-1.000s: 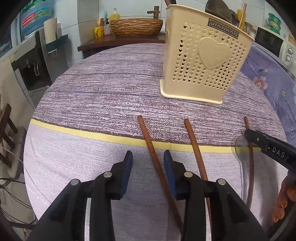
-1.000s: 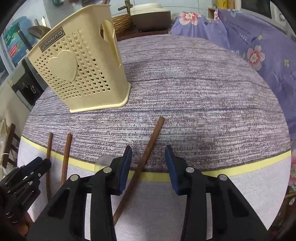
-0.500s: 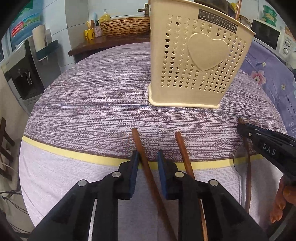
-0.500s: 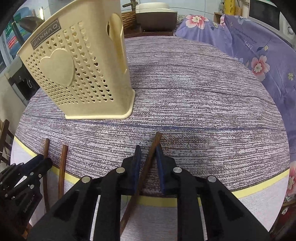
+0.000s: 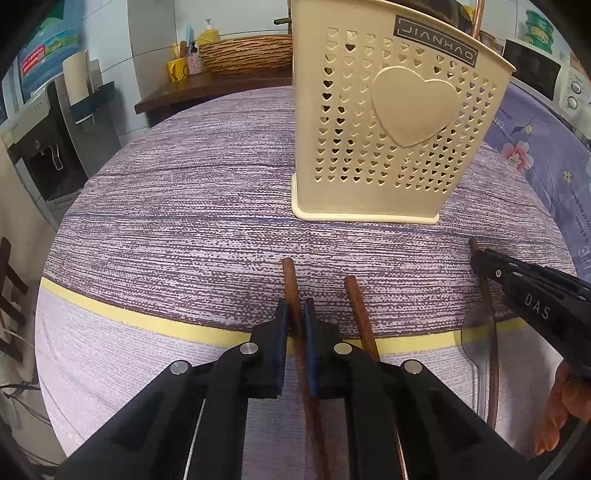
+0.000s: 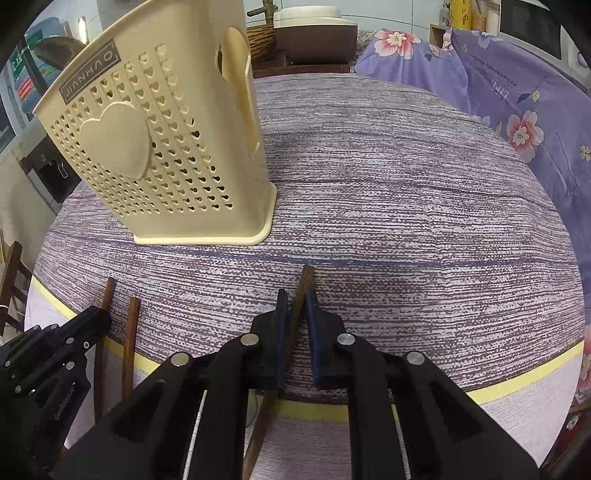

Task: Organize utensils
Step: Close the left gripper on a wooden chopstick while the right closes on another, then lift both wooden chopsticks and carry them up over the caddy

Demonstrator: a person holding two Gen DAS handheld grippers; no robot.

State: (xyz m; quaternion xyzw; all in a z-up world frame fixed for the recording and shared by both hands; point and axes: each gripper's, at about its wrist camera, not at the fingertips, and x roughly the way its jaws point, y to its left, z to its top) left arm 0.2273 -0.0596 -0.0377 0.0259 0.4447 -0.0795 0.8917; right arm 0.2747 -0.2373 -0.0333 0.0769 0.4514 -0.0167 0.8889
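- Now the left gripper pinches a brown wooden stick, and its jaws have just been closing on it.
- That stick lies on the striped tablecloth and points toward 12 o'clock, with its tip poking out past the blue pads.
- A second wooden stick lies just beside the first one, at its 3 o'clock side, and is not held.
- The right gripper pinches a third wooden stick, and its jaws have just been closing too.
- This stick leans a bit toward 1 o'clock, and its tip sticks out past the pads.
- In the left wrist view, a shiny spoon lies flat on the cloth at 3 o'clock, under the right gripper and touching that third stick.
- The cream holder with little heart holes stands upright on the cloth, at 12 o'clock from the sticks, and apart from them.
- A thin copper-colored rod pokes up out of the holder's top.
- A yellow stripe runs across the cloth under all three sticks.
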